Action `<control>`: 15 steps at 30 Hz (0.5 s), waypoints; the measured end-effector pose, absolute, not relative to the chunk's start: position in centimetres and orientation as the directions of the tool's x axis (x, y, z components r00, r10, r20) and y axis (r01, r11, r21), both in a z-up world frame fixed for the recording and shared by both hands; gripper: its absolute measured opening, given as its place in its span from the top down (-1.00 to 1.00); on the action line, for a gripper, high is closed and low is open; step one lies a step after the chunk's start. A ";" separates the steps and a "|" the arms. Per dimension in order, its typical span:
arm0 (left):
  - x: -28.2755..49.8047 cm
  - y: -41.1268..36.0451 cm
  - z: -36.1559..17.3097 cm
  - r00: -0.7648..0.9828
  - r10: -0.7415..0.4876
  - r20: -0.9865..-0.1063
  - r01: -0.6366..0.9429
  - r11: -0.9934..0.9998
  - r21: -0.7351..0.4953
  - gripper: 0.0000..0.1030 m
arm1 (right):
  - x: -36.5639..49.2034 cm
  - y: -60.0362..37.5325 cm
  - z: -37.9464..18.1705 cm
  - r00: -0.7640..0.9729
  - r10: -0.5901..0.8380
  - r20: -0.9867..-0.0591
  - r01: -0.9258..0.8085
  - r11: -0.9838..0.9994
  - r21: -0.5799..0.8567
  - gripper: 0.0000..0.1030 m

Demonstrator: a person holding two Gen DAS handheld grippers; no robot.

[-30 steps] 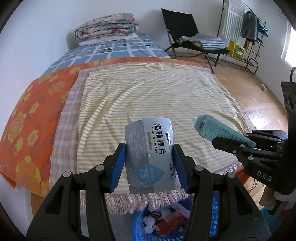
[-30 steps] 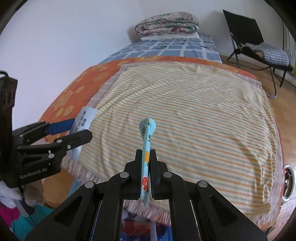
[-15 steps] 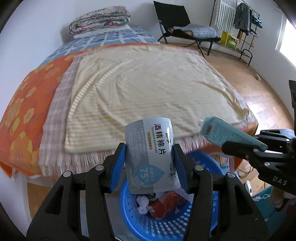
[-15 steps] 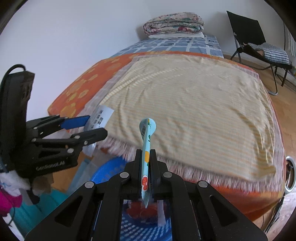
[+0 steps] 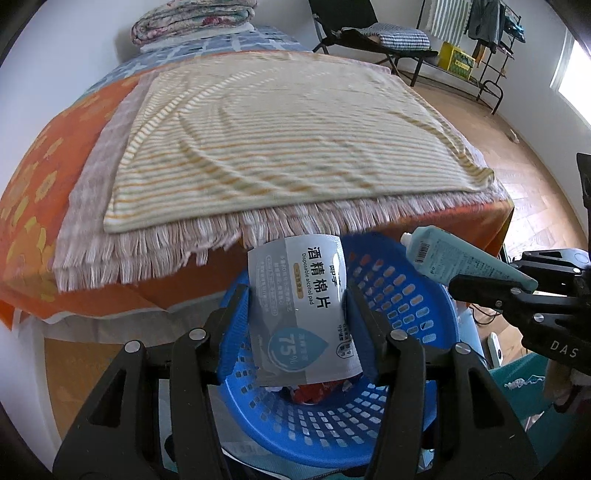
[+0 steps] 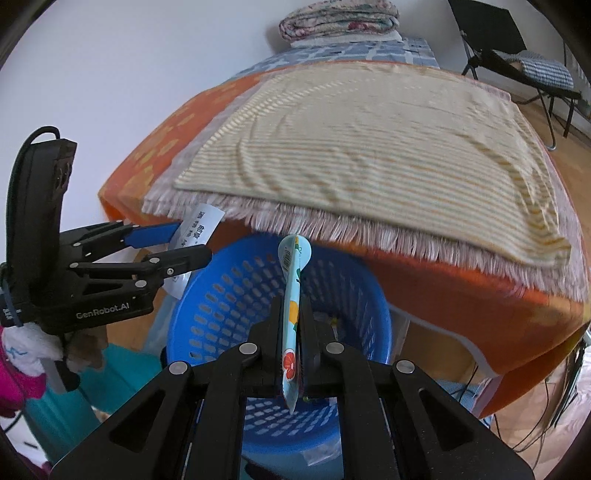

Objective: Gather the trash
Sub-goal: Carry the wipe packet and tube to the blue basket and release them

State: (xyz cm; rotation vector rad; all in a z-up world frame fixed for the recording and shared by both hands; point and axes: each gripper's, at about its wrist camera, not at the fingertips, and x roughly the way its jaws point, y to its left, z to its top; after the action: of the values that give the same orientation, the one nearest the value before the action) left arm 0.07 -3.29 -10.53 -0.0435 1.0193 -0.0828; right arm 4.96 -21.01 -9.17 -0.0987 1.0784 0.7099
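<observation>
My left gripper [image 5: 298, 299] is shut on a grey alcohol pad packet [image 5: 301, 314] and holds it above the blue perforated basket [image 5: 406, 306]. My right gripper [image 6: 291, 325] is shut on a flat teal tube [image 6: 291, 306] with fruit pictures, above the same basket [image 6: 229, 295]. In the left wrist view the right gripper [image 5: 480, 284] shows at the right with the tube [image 5: 454, 258]. In the right wrist view the left gripper [image 6: 173, 247] shows at the left with the packet [image 6: 199, 229]. The basket holds some trash [image 5: 314, 391].
The bed [image 5: 277, 129] with a striped blanket and fringed edge overhangs just behind the basket. Folded quilts [image 5: 192, 18] lie at its far end. A black chair [image 5: 369, 33] and a clothes rack [image 5: 491, 44] stand on the wooden floor to the right.
Both grippers have pulled back from over the bed and dropped down. They now hang over the blue basket, each still holding its item.
</observation>
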 end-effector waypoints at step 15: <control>-0.1 -3.6 -11.2 0.504 -0.071 -0.861 0.039 0.997 -0.059 -0.39 | 4.6 -20.8 -9.7 0.262 0.470 -0.843 -0.569 0.780 0.259 0.76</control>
State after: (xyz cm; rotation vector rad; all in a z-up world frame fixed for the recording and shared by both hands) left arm -0.09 -3.65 -11.23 -0.0328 1.0410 -0.0665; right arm 4.61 -20.82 -9.72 -0.1037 1.1000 0.7050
